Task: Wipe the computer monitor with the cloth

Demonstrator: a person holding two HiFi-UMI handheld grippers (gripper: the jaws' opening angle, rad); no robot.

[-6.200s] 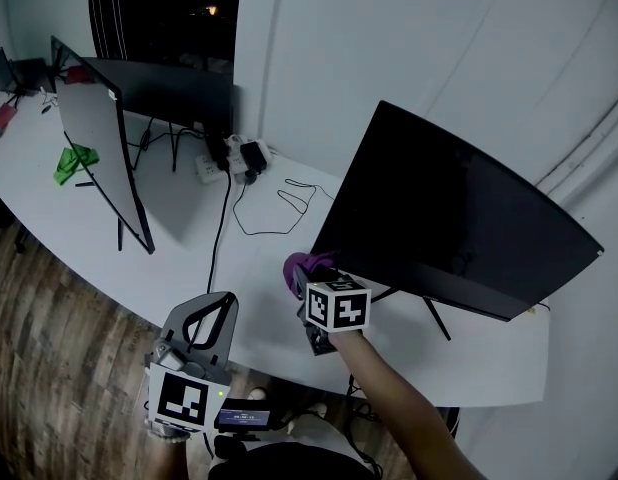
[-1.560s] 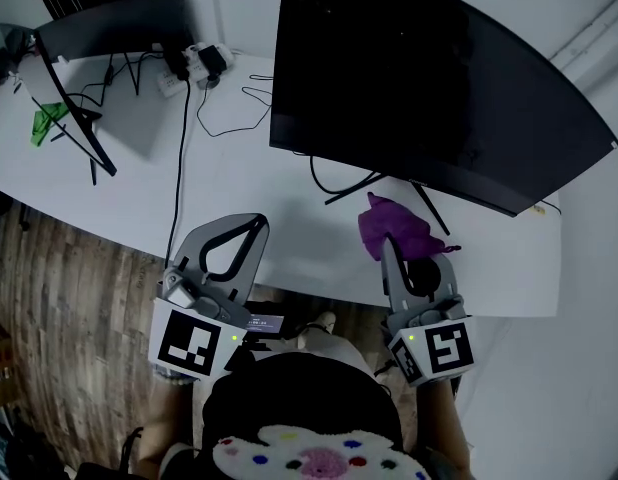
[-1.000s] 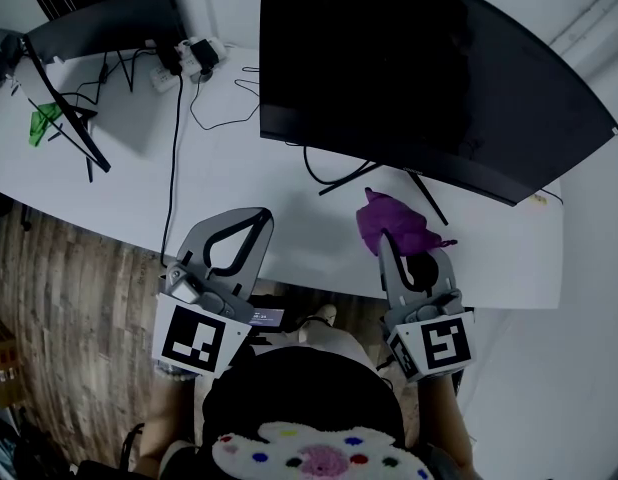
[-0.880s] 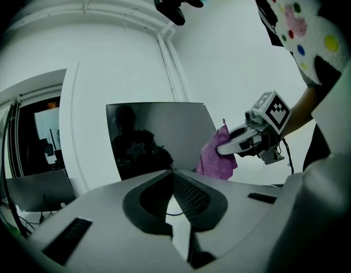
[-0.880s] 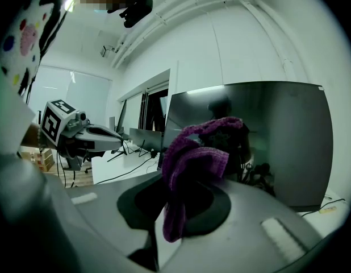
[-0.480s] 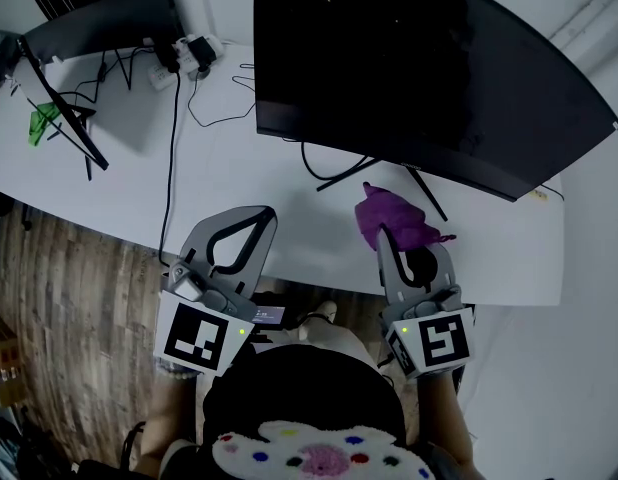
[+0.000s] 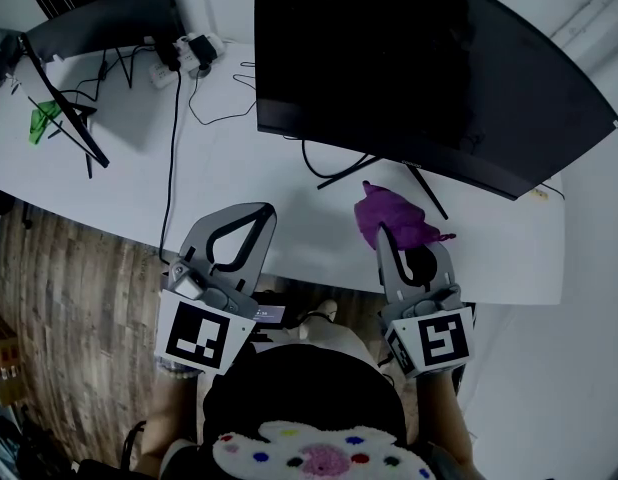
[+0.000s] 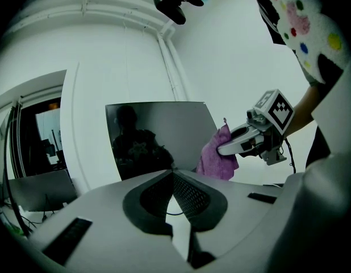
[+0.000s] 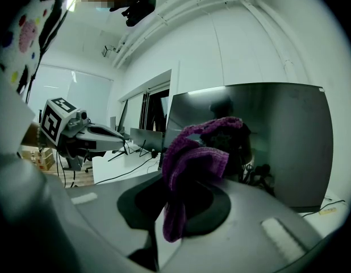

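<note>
A big curved black monitor (image 7: 419, 68) stands on the white desk (image 7: 239, 198), its screen dark; it also fills the middle of the left gripper view as the monitor (image 8: 158, 135) and the right gripper view as the monitor (image 9: 272, 135). My right gripper (image 7: 384, 236) is shut on a purple cloth (image 7: 389, 218), held just below the screen's lower edge near the stand. The cloth (image 9: 195, 164) hangs bunched between the jaws. My left gripper (image 7: 251, 213) hangs over the desk's front edge, shut and holding nothing; the left gripper (image 8: 172, 175) has its jaw tips together.
A second monitor (image 7: 99, 28) stands at the far left with a thin one (image 7: 59, 93) edge-on. A power strip (image 7: 184, 53) and black cables (image 7: 174, 148) lie on the desk. A green cloth (image 7: 44, 123) lies far left. Wooden floor (image 7: 69, 298) shows below.
Over the last seconds the right gripper carried the purple cloth from the monitor's left side to below its right half. In the last half second, almost nothing moves.
</note>
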